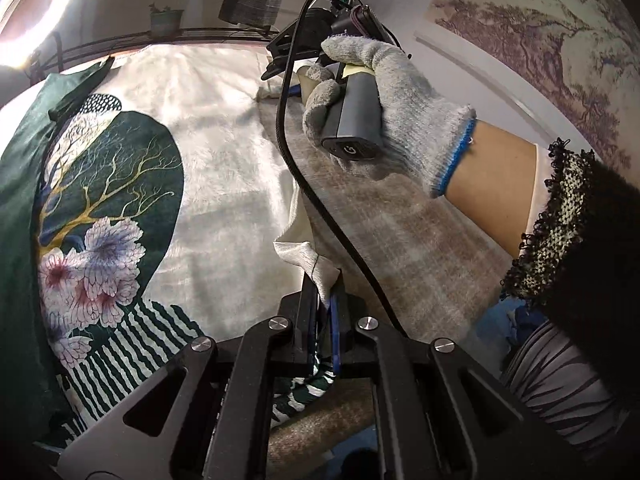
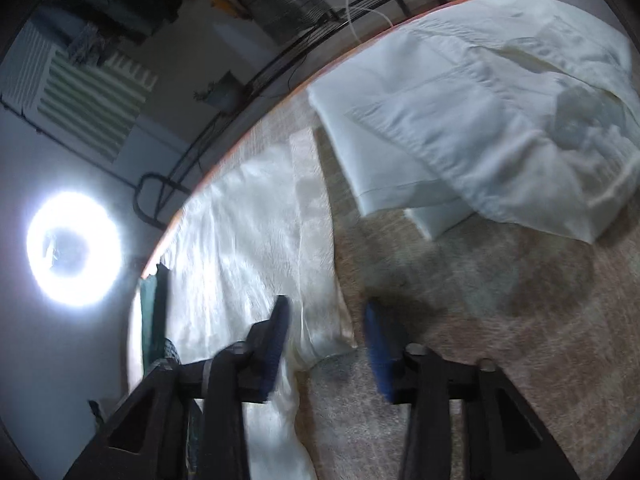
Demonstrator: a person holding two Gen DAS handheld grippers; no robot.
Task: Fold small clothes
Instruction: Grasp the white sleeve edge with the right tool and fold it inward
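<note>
My left claw (image 1: 326, 300) is clamped shut on a corner of the printed garment (image 1: 224, 184), the pinched cloth bunching up between the blue pads and a striped bit of it hanging below them. From that corner the garment spreads away to the left and far side across the counter (image 1: 400, 240), lying mostly flat, cream with a dark green panel of gold branches, pink flowers and dark stripes; its long axis runs from my claw toward the far edge of the counter. Its right edge lies along the mottled brown counter cover.

My right claw (image 2: 326, 344) stands part open, its blue pads (image 2: 378, 344) apart, with the cream edge of the same garment (image 2: 256, 240) lying between and beneath them; no pad presses on the cloth that I can see, and the view is blurred. In the left wrist view the gloved right hand (image 1: 380, 92) grips the grey handle of that tool, wrist bent, forearm coming in from the right in a dark sleeve with a knitted cuff, the claw aimed down at the garment's far right edge. A black cable (image 1: 304, 184) trails from it toward me.

Beyond, to the right on the counter, lies a heap of white cloths (image 2: 460, 120), loosely folded. A ring light (image 2: 74, 248) glares off to the left.
</note>
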